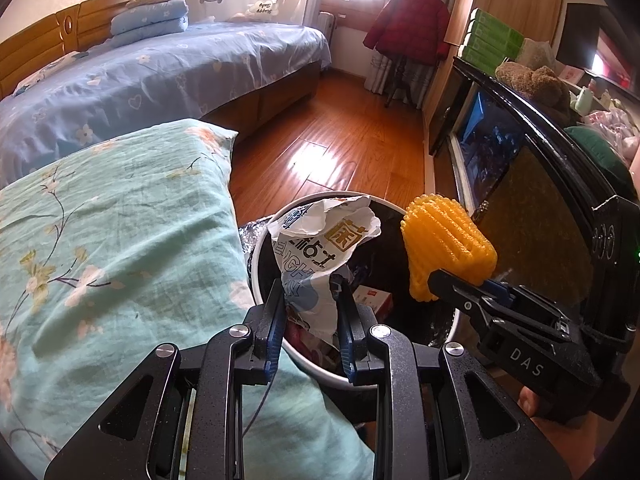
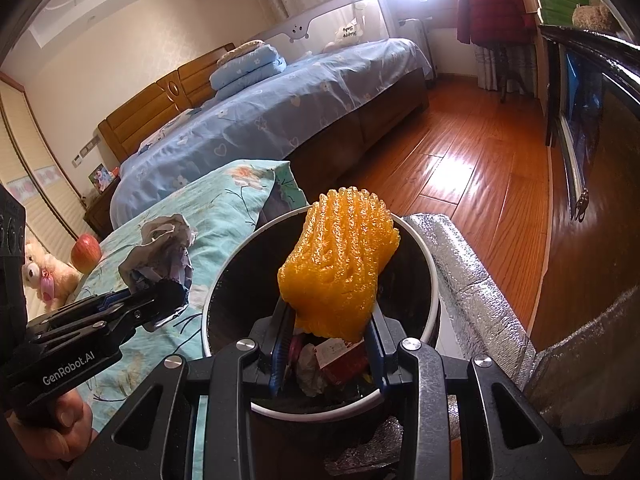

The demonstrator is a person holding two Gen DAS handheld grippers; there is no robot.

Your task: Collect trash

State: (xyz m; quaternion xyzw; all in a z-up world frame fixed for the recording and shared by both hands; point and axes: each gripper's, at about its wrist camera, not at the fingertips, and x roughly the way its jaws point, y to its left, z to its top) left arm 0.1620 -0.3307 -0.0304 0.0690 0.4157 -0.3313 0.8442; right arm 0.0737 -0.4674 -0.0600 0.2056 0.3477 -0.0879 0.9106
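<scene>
My left gripper [image 1: 310, 300] is shut on a crumpled white printed wrapper [image 1: 320, 240] and holds it over the left edge of a round white-rimmed trash bin [image 1: 256, 248]. My right gripper [image 2: 330, 320] is shut on a yellow foam fruit net [image 2: 340, 264] and holds it above the same bin [image 2: 434, 280]. In the left wrist view the right gripper [image 1: 440, 280] with the net [image 1: 444, 240] sits over the bin's right side. In the right wrist view the left gripper [image 2: 168, 296] holds the wrapper [image 2: 164, 248] left of the bin. Trash lies inside the bin, including a red box [image 2: 344, 364].
A teal floral quilt [image 1: 120, 240] lies left of the bin, with a red apple [image 2: 85, 254] on it. A silver foil bag [image 2: 472, 280] lies right of the bin. A black cabinet [image 1: 540, 200] stands at the right. A blue bed [image 1: 160, 80] and wooden floor [image 1: 340, 140] lie beyond.
</scene>
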